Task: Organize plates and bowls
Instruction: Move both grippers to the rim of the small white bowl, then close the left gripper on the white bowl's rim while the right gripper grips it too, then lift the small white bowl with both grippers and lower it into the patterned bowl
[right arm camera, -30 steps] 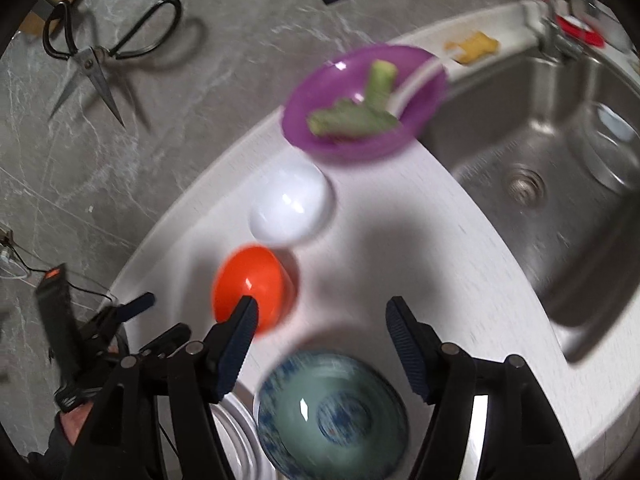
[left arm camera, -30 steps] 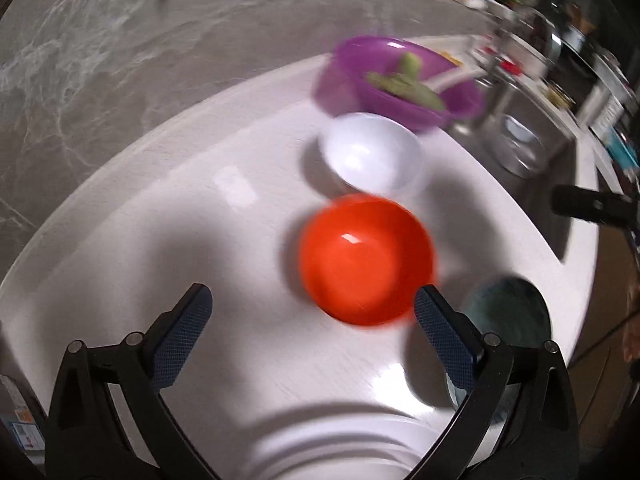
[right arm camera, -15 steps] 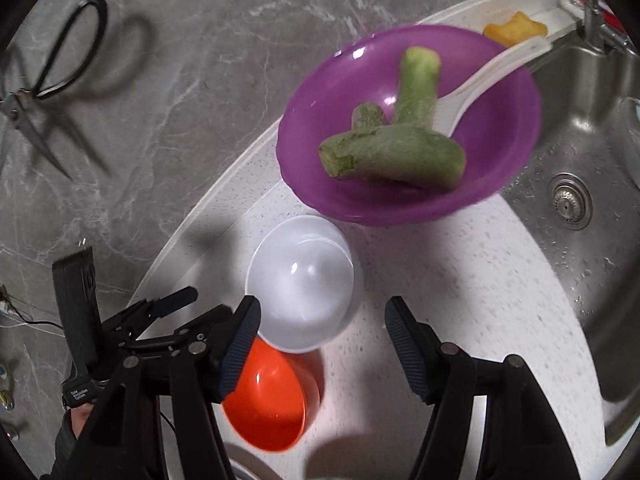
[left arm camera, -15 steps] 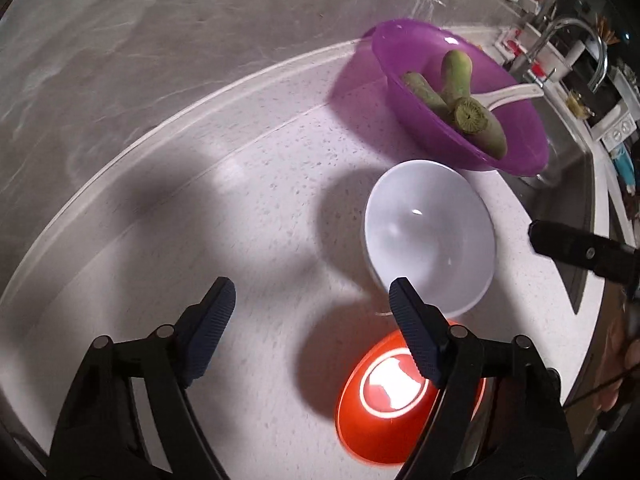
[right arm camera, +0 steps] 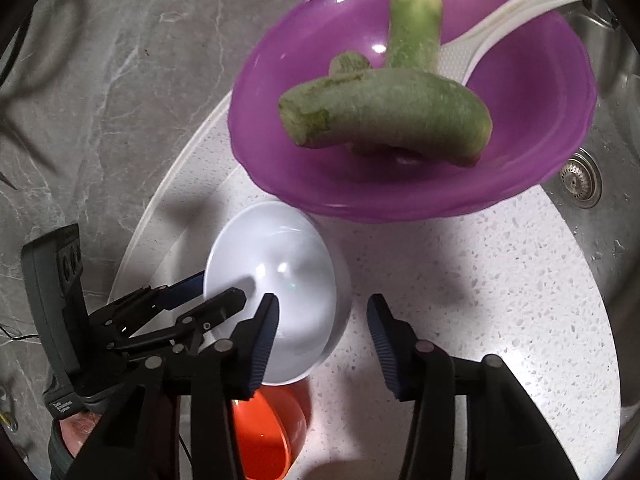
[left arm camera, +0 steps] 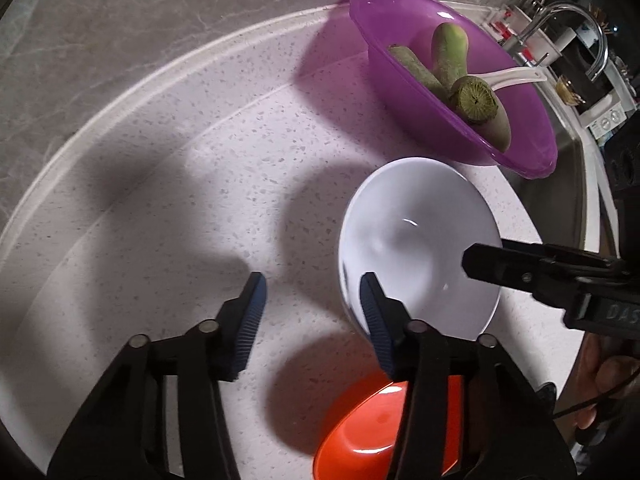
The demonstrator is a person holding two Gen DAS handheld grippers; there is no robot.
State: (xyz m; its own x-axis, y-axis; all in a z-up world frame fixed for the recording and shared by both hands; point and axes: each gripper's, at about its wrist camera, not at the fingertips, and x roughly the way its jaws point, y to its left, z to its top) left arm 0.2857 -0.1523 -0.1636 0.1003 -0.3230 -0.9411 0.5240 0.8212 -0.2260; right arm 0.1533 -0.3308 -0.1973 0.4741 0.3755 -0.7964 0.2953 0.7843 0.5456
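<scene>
Closing on the white bowl, both tools, left and right, straddle its rim ungripped; nothing looks stacked yet.

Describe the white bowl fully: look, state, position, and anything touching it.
The white bowl is plain, glossy and empty, standing upright on the speckled countertop between the purple bowl and the orange bowl. One finger of each gripper reaches inside it, straddling opposite sides of its rim; whether the pads press yet is unclear.
</scene>
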